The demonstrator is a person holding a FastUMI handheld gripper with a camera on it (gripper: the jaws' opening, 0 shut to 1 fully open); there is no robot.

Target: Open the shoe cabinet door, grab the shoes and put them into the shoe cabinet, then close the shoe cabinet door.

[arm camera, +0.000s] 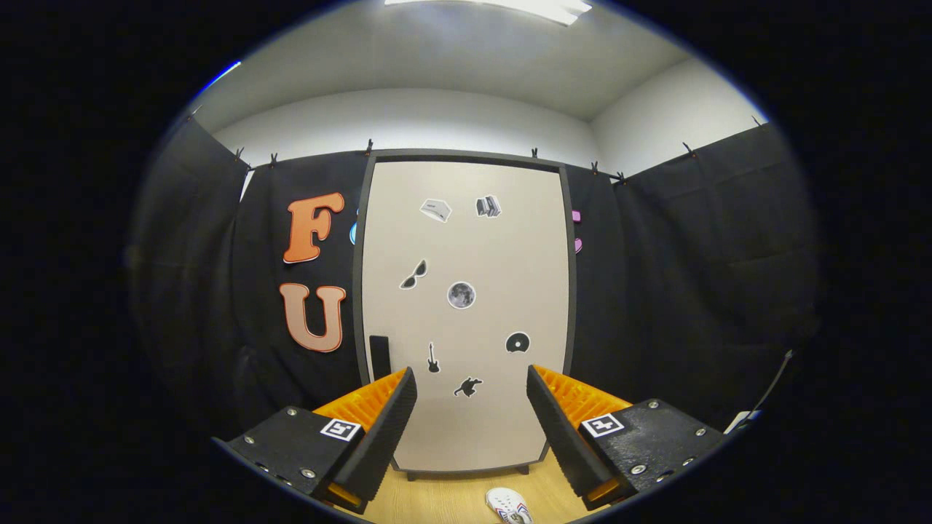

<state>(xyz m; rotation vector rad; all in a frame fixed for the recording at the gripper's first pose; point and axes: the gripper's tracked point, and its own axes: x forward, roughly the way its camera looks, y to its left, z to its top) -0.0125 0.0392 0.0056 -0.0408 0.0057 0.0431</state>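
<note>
The gripper (472, 407) holds its jaws spread and empty, the closed shoe cabinet door (466, 313) beyond them, and what looks like a white shoe (510, 504) between them on the wooden floor (437, 498).

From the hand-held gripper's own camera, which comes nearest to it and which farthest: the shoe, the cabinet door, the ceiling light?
The hand-held gripper is open.
1. Shoe, on the floor between the fingers.
2. Cabinet door, closed, straight ahead.
3. Ceiling light, overhead, beyond.

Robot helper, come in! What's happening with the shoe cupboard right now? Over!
Gripper open, holding nothing. Cabinet door shut, dark handle at its left edge. Shoe on floor between fingers. Nothing blocking.
</note>
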